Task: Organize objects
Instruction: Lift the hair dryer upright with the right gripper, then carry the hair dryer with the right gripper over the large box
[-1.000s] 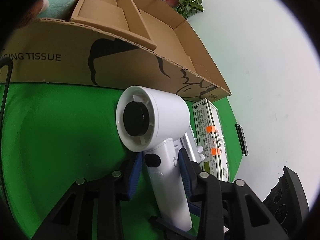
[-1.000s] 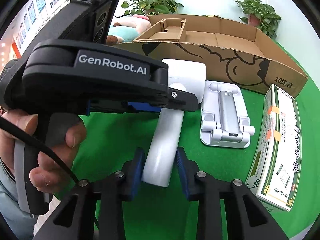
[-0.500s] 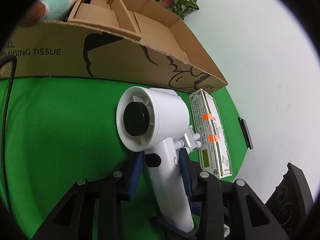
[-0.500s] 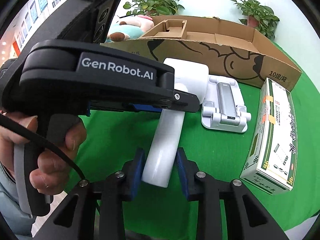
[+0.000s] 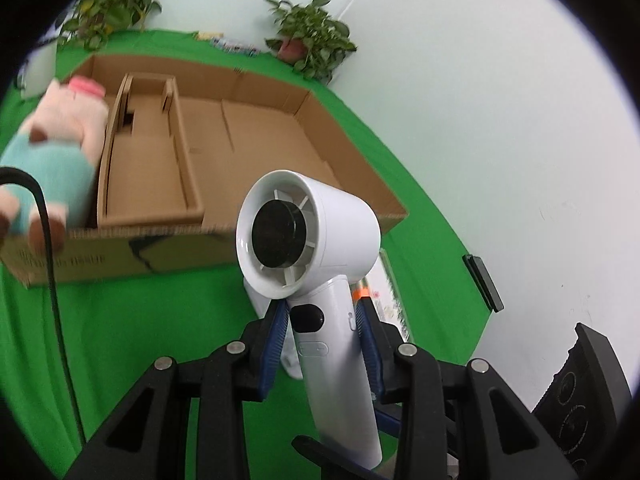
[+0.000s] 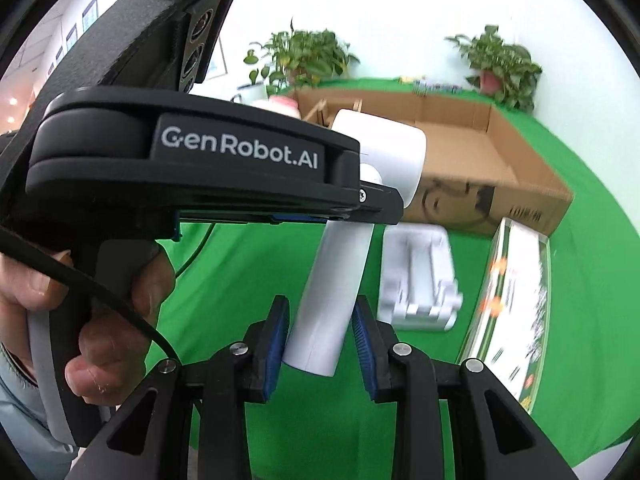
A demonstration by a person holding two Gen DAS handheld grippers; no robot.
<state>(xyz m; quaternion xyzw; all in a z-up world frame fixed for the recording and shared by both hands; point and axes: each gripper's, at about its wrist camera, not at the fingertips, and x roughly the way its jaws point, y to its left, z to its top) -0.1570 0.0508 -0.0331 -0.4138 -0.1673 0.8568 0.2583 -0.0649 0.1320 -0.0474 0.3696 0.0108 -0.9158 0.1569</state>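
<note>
Both grippers clamp the white hair dryer's [image 5: 320,256] handle: left gripper [image 5: 322,344] near the head, right gripper [image 6: 320,336] near the butt, above the green table [image 5: 120,320] before the cardboard box [image 5: 256,152]. Uneven hand motion could twist it loose.

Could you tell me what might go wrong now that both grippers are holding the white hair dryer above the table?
1. Both the left hand-held gripper and the right hand-held gripper clamp the smooth handle of the hair dryer; uneven motion could twist it loose.
2. Its heavy head might clip the near wall of the cardboard box.
</note>
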